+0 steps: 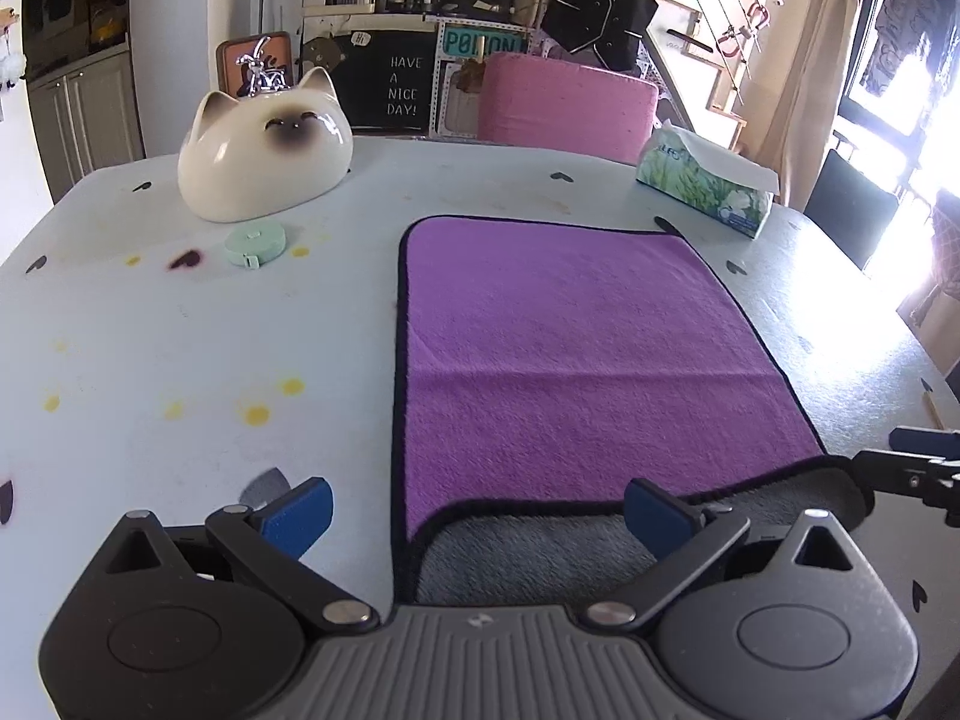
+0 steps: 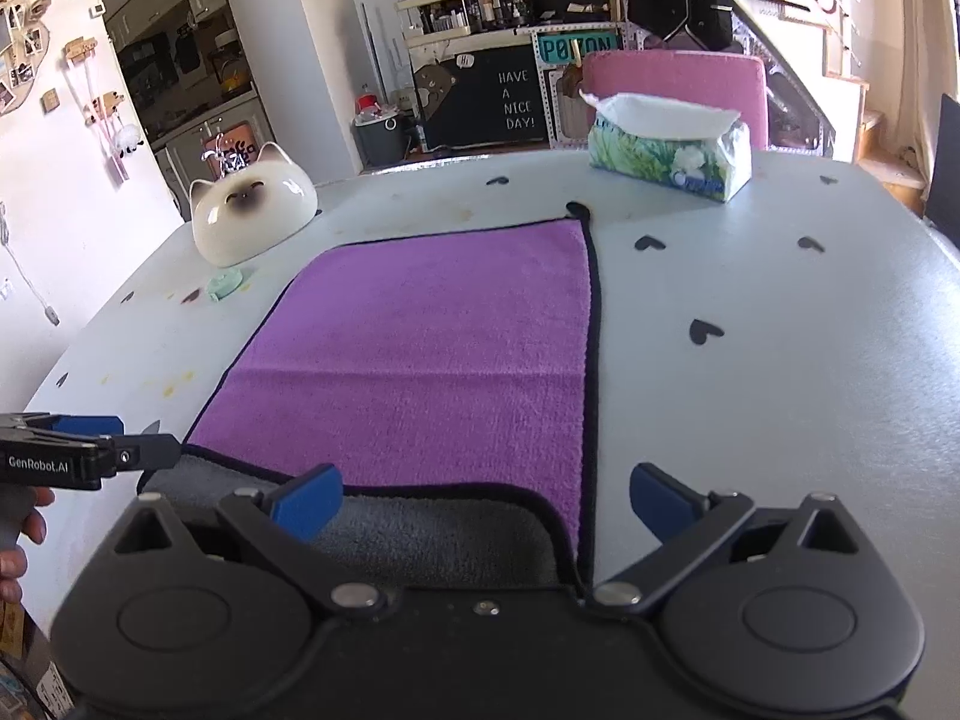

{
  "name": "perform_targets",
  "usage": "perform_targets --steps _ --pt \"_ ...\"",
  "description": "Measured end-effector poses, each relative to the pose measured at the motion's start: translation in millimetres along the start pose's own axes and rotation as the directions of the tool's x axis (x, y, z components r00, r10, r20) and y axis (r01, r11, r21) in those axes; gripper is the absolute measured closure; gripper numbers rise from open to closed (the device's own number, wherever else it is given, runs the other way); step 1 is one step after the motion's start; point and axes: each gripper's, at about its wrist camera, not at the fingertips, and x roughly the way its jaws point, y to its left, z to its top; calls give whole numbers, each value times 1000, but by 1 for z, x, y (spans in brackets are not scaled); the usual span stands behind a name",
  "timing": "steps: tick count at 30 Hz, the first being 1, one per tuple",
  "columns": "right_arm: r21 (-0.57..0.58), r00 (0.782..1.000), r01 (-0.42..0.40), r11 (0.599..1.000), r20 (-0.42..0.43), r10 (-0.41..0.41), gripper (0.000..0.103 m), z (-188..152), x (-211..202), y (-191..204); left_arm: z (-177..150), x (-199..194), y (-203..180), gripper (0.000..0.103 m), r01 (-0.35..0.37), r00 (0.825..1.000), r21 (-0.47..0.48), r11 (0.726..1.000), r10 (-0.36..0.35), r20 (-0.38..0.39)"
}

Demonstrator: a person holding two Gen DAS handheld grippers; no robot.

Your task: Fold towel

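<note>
From my left wrist view, I have the left gripper spread wide and holding nothing, its blue pads set either side of the near left corner of the purple towel. The towel lies flat on the pale table, with its near edge turned back so the grey underside shows. Far left sits a white cat-shaped ceramic bowl turned upside down, so I cannot tell whether it holds anything, and just near it lies a round mint tape measure. Far right is a tissue pack with a white tissue sticking out of its top. The other gripper's tip pokes in at the right edge. From my right wrist view, the right gripper is likewise released and wide, straddling the towel's near right corner, with the grey fold between its fingers. The left gripper reaches in from the left by the towel's near left corner. The tissue pack stands at the far side, tissue spilling upward, and the cat bowl sits far left beside the tape measure.
</note>
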Motion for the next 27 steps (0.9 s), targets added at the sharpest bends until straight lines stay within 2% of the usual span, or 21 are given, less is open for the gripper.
perform_targets --steps 1,3,5,8,15,19,27 --pt "1 1000 -4 1000 -4 4 7 0 4 -1 0 1 1 4 4 1000 -3 1000 -4 0" --pt "8 1000 -17 1000 -19 17 21 -1 10 -2 0 3 4 6 11 1000 -8 1000 -11 -1" --pt "24 999 -32 999 -39 32 28 -2 16 -5 1 3 6 10 32 999 -12 999 -32 -4" --pt "34 998 -30 999 -57 31 32 -5 22 -6 0 5 9 19 65 998 -14 998 -65 -13" --pt "50 996 -25 998 -81 29 50 -10 27 -11 -5 9 11 36 98 994 -25 995 -99 -45" --pt "58 996 -16 998 -91 21 53 -14 28 -14 -7 8 14 40 112 992 -36 993 -114 -49" --pt "45 995 -14 999 -95 18 61 -19 29 -14 -9 5 15 41 141 988 -33 989 -143 -64"
